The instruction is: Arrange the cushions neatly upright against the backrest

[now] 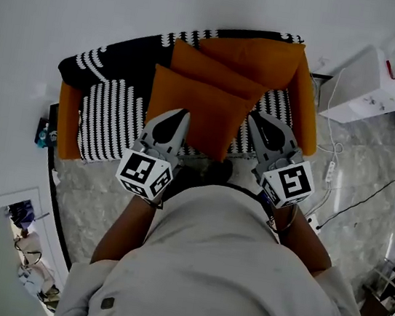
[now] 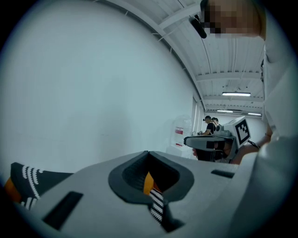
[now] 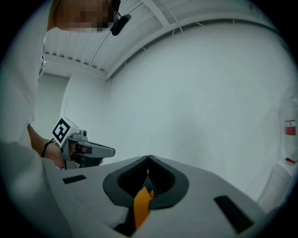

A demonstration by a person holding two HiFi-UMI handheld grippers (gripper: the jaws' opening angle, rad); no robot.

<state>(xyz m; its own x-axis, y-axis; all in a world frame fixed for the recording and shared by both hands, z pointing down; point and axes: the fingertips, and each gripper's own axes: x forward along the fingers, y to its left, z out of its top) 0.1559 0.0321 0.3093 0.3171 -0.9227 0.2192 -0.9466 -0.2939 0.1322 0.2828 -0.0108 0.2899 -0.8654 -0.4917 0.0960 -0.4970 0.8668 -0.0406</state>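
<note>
Your left gripper (image 1: pixel 181 114) and right gripper (image 1: pixel 257 118), both with jaws pressed together, sit at 8 and 3 o'clock of the front orange cushion (image 1: pixel 211 115) on the sofa (image 1: pixel 68 123).

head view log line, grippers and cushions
left gripper shut | right gripper shut | both over front orange cushion on sofa

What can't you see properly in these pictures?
Head view: the front orange cushion's lower corners, behind the left tongs and right tongs.
Head view: the sofa's front edge, behind the person's body.
Gripper views: cushions show only as slivers under the shut tongs' bodies.
Head view: blue thing beside the sofa, too small to name.
</note>
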